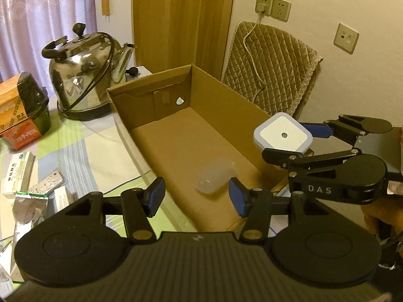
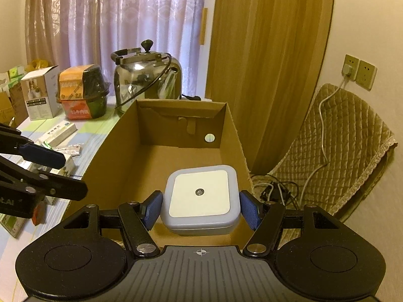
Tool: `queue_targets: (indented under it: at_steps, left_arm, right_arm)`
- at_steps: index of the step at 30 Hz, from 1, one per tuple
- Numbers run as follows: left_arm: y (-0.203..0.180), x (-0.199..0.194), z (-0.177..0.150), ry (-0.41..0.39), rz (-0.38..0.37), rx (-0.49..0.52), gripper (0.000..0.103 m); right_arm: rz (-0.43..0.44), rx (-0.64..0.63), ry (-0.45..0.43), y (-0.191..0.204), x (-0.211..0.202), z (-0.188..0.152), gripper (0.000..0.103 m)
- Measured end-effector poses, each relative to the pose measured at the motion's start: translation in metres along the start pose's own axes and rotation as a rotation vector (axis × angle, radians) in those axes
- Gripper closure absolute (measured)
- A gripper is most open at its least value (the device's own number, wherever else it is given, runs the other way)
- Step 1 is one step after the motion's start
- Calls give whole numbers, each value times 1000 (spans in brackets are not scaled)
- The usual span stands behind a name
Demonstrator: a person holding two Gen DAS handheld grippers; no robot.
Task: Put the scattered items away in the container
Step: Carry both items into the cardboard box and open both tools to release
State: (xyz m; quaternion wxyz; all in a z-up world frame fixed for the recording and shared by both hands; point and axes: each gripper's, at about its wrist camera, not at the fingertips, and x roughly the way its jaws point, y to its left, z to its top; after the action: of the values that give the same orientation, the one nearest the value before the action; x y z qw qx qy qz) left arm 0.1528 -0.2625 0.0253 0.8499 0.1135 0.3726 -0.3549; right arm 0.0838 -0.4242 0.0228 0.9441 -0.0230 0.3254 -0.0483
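Note:
An open cardboard box [image 1: 226,100] stands on the table, and a clear plastic cup [image 1: 214,176] lies on its floor. My right gripper [image 2: 200,210] is shut on a white square night light [image 2: 200,198], held above the box's [image 2: 115,151] near end. In the left wrist view the night light [image 1: 283,136] hangs over the box's right wall in the right gripper [image 1: 294,143]. My left gripper [image 1: 196,196] is open and empty, just above the box's near end and the cup. It shows at the left of the right wrist view [image 2: 60,173].
Left of the box lie medicine boxes [image 1: 17,173], a blister pack [image 1: 47,181] and a foil pouch [image 1: 27,209]. Behind them stand a steel kettle [image 1: 85,75] and a noodle bowl [image 1: 22,110]. A quilt-covered chair [image 2: 340,146] with cables stands right of the box.

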Motion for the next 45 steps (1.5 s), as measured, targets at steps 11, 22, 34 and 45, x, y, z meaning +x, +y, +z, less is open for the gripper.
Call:
queue_targets:
  at_steps: [11,22,34,45]
  left_arm:
    - [7,-13,-10,-4,13,-20,52]
    - [17,-15,-15,-12,25,-41,51]
    - [26,-18,-23,-8,28,-66,48]
    - [32,-31,-35,-10,47,-84,45]
  right_arm:
    - [13,-1,4,7,2,3,35]
    - [49,12,56,11,17,1,35]
    - [63,-11,66,18,22,0,34]
    - [61,-15,52,25,10,0,34]
